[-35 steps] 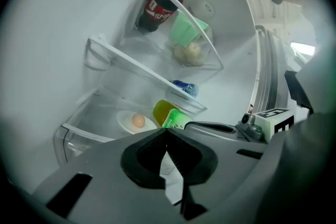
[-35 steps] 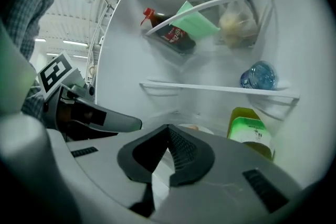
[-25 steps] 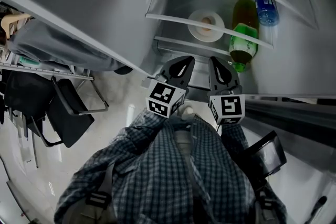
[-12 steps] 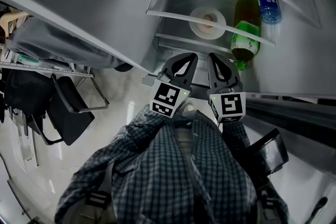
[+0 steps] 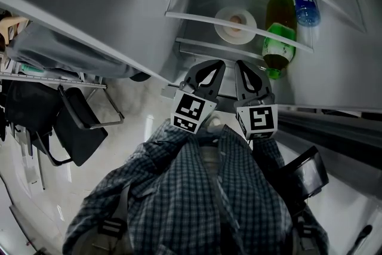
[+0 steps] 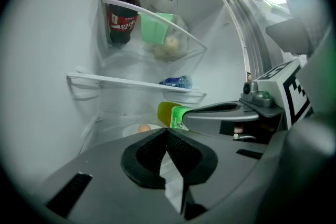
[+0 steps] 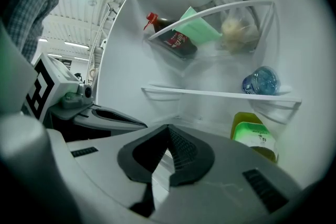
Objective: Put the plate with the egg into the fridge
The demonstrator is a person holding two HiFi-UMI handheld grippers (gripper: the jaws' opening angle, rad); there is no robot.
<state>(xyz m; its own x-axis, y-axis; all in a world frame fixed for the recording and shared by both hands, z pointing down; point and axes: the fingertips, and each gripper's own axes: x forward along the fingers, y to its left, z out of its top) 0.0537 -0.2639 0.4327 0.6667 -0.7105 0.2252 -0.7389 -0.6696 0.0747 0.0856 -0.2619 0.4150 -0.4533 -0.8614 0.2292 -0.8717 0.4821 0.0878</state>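
A white plate (image 5: 236,25) with a brown egg (image 5: 237,23) rests on a lower shelf inside the open fridge, beside a green-capped bottle (image 5: 276,46). In the left gripper view the plate (image 6: 131,130) and egg (image 6: 144,128) peek out just above my jaws. My left gripper (image 5: 214,65) and right gripper (image 5: 242,64) hang side by side in front of the shelf, short of the plate. Both are shut and hold nothing. From their own cameras the left gripper (image 6: 167,131) and right gripper (image 7: 168,128) show pads meeting at the tip.
A blue water bottle (image 5: 301,6) lies on the shelf above, a cola bottle (image 6: 123,10) and a green packet (image 6: 156,28) higher up. White shelf rails (image 5: 239,27) cross in front of the plate. A black chair (image 5: 80,125) stands on the floor at left.
Both grippers have drifted slightly forward and closer together. The plate with the egg stays on its shelf.
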